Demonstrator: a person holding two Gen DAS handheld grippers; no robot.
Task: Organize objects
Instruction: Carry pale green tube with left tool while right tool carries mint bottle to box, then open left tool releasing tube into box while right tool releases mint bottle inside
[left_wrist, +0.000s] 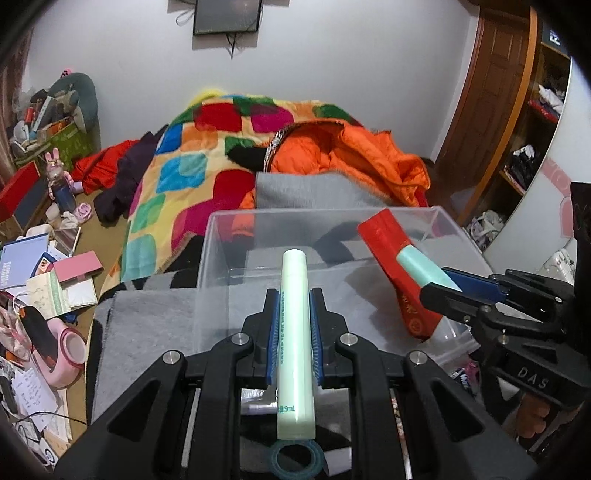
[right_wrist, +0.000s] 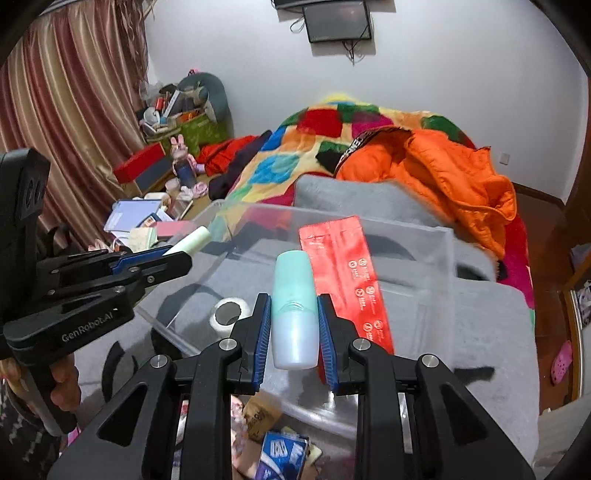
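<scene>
My left gripper (left_wrist: 293, 299) is shut on a long pale green tube (left_wrist: 294, 332), held over the near edge of a clear plastic box (left_wrist: 317, 216). The tube's tip also shows in the right wrist view (right_wrist: 192, 240). My right gripper (right_wrist: 293, 306) is shut on a short teal bottle (right_wrist: 294, 314) above the same box (right_wrist: 406, 229). That bottle shows at the right of the left wrist view (left_wrist: 424, 269). A red flat packet (right_wrist: 343, 269) leans inside the box, just beyond the bottle; it also shows in the left wrist view (left_wrist: 391, 254).
A white tape roll (right_wrist: 229, 314) lies in the box. The box sits on a grey blanket (left_wrist: 147, 332) on a bed with a patchwork quilt (left_wrist: 177, 166) and an orange jacket (right_wrist: 454, 177). Cluttered boxes and books (left_wrist: 44, 273) lie to the left. Small packets (right_wrist: 280, 450) lie below the right gripper.
</scene>
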